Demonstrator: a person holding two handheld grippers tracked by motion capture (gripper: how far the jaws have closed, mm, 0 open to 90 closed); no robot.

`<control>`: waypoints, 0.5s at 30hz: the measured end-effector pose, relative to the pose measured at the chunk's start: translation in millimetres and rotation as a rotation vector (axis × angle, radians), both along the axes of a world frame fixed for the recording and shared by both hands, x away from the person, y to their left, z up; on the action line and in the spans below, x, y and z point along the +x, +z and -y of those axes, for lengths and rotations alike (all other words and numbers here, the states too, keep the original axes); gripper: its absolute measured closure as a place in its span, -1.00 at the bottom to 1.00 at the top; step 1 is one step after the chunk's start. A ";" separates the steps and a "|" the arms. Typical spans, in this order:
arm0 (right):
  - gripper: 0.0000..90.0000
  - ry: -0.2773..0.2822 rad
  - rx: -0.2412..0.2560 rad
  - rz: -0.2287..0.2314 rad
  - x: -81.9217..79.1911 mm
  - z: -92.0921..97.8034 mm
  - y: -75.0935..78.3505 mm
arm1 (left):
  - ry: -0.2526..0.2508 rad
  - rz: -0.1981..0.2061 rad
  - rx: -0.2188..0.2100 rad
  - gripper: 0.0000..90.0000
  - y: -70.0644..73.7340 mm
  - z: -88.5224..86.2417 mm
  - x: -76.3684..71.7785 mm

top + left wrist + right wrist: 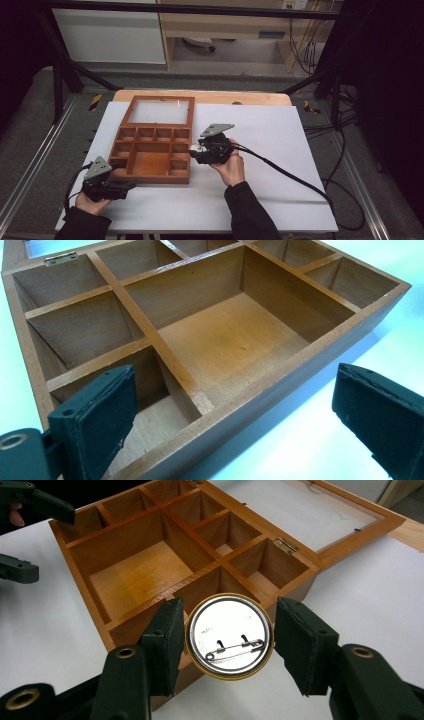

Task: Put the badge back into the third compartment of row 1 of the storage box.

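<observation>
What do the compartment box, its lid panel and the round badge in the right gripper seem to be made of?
Compartment box: apparently wood with a warm brown stain, given the visible grain and small brass-coloured hinges.
Lid panel: a pale translucent sheet, glass or plastic, in a wooden frame; which one is unclear.
Badge: looks like metal, with a shiny silver back, a gold-toned rim and a wire safety pin. The right gripper holds it.

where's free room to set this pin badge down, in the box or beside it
Every compartment of the wooden box is bare; the large middle one is roomiest. The white sheet right of the box is open. The box's front left corner is crowded by the left gripper.
</observation>
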State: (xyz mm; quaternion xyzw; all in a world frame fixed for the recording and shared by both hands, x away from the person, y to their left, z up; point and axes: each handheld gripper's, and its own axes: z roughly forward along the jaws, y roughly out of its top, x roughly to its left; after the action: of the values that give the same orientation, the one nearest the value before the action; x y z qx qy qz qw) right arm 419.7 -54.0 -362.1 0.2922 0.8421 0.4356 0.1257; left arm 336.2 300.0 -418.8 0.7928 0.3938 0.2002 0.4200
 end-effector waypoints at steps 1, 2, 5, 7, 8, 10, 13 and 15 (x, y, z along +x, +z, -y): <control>0.05 0.001 -0.003 -0.001 0.8 -1.6 0.2 | 0.000 -0.001 -0.002 -0.91 0.0 0.0 -0.1; 0.05 0.000 -0.002 0.000 1.8 -3.3 0.2 | 0.000 0.000 0.000 -0.91 0.0 -0.1 0.0; 0.05 0.000 -0.001 -0.002 3.7 -6.5 0.4 | 0.000 -0.001 -0.002 -0.91 0.0 -0.1 -0.1; 0.05 -0.004 0.008 -0.007 6.4 -10.8 0.8 | 0.001 0.000 -0.003 -0.91 0.2 -0.3 -0.1; 0.05 -0.004 0.006 -0.007 7.4 -12.0 1.0 | 0.001 0.000 -0.003 -0.91 0.2 -0.3 -0.1; 0.05 -0.004 0.005 -0.006 8.2 -13.3 1.2 | 0.000 -0.001 -0.002 -0.91 0.1 -0.2 0.0; 0.05 -0.002 0.005 -0.005 10.8 -18.4 1.8 | 0.000 -0.001 -0.002 -0.91 0.0 -0.1 0.0; 0.05 0.000 0.009 -0.005 13.1 -22.6 2.1 | 0.000 0.000 -0.002 -0.91 0.2 -0.2 -0.1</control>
State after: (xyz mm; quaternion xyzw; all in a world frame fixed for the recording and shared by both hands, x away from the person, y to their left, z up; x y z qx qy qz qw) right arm 432.8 -31.4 -359.9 0.2938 0.8405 0.4384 0.1221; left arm 336.0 300.2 -418.7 0.7922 0.3943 0.1997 0.4208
